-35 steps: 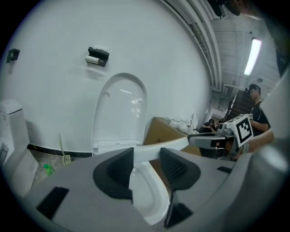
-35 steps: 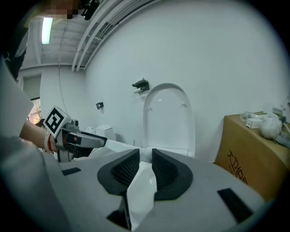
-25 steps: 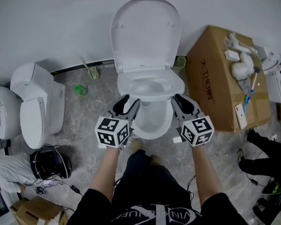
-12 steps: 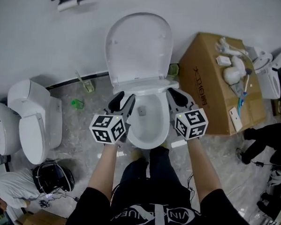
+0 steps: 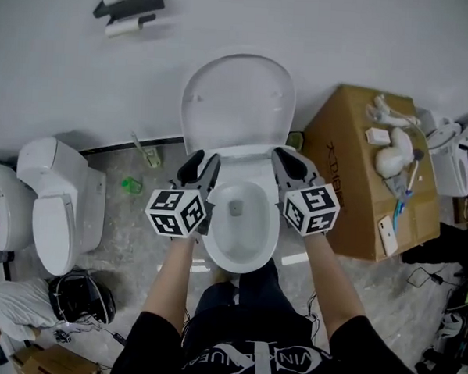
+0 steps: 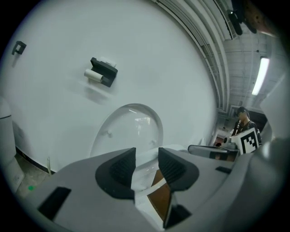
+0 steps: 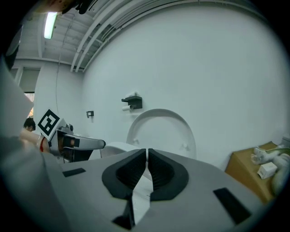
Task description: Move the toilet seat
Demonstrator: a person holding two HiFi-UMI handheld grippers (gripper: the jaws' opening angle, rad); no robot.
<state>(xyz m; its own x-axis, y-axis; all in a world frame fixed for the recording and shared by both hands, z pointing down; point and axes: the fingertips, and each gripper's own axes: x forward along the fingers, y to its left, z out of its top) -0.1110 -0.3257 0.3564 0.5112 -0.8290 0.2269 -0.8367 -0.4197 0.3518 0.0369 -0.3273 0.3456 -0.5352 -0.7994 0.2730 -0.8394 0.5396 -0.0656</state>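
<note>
A white toilet stands in the middle of the head view, its lid (image 5: 237,104) upright against the wall. The seat ring (image 5: 245,153) is tilted up off the bowl (image 5: 240,226) and shows as a narrow white band between the two grippers. My left gripper (image 5: 201,166) is at the seat's left end; its jaws (image 6: 146,161) are closing, with white seat showing in the gap and the pads apart from it. My right gripper (image 5: 292,160) is at the seat's right end, with its pads (image 7: 147,158) nearly together and nothing seen between them.
A cardboard box (image 5: 367,181) with white fittings on top stands close on the right. A second toilet (image 5: 57,204) stands on the left, with a green item (image 5: 131,186) on the floor between. A paper holder (image 5: 128,5) hangs on the wall. Cables and a helmet (image 5: 79,298) lie lower left.
The seat ring, flat on the bowl a second ago, now stands lifted and the bowl is uncovered. Both grippers have moved toward the wall with it.
</note>
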